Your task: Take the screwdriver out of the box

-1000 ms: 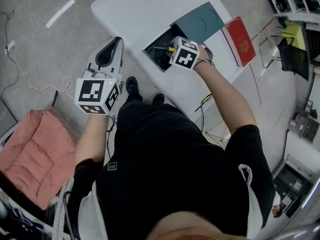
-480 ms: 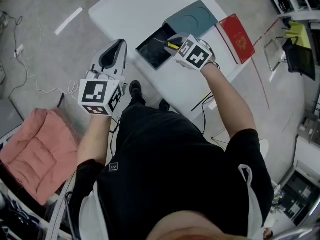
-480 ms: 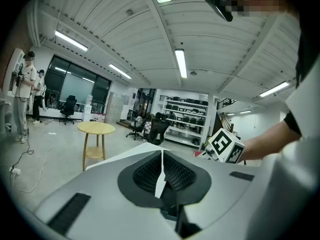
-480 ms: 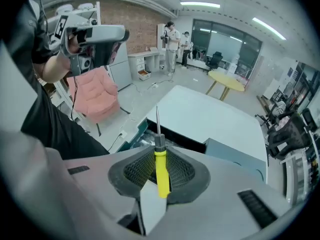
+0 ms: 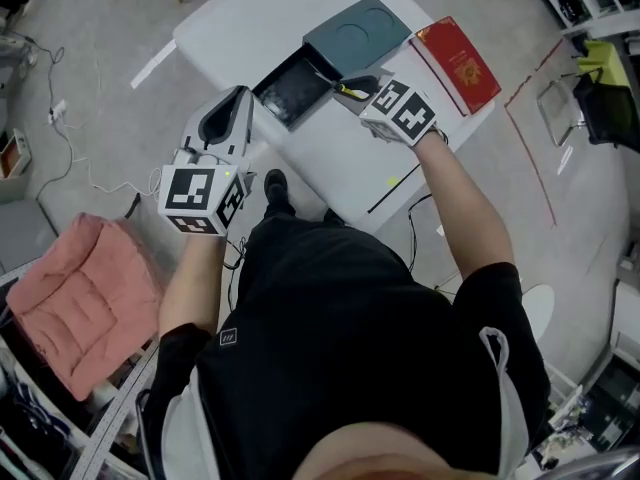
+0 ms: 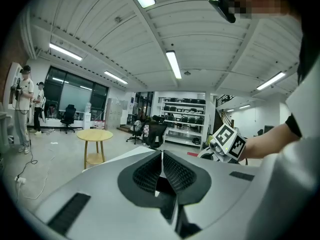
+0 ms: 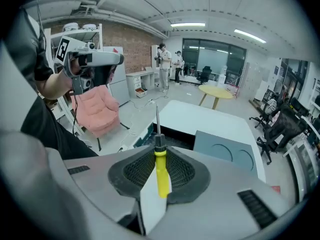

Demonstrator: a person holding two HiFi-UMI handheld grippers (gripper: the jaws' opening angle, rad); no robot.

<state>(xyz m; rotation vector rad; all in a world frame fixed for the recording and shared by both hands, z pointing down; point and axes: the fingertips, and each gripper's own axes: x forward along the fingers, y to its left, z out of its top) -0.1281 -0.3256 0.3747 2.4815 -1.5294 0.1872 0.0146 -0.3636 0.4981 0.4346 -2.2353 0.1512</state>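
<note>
A screwdriver [image 7: 160, 173] with a yellow handle and a thin metal shaft stands between the pads of my right gripper [image 7: 159, 153], which is shut on it. In the head view the right gripper [image 5: 364, 86] holds the screwdriver [image 5: 346, 89] just to the right of the open dark box [image 5: 288, 88], above the white table [image 5: 250, 18]. The box [image 7: 172, 132] lies below the shaft's tip in the right gripper view. My left gripper [image 5: 236, 100] hangs off the table's left edge with its jaws together [image 6: 161, 156] and nothing in them.
The box's teal lid [image 5: 358, 30] lies behind the box, and a red booklet [image 5: 458, 63] lies at the table's right end. A pink cushioned chair [image 5: 75, 308] stands on the floor at the left. A round yellow table [image 6: 95, 136] and people stand farther off.
My right gripper has risen out of the box with the screwdriver and swung to the box's right side. My left gripper has drifted up and closer to the table's edge.
</note>
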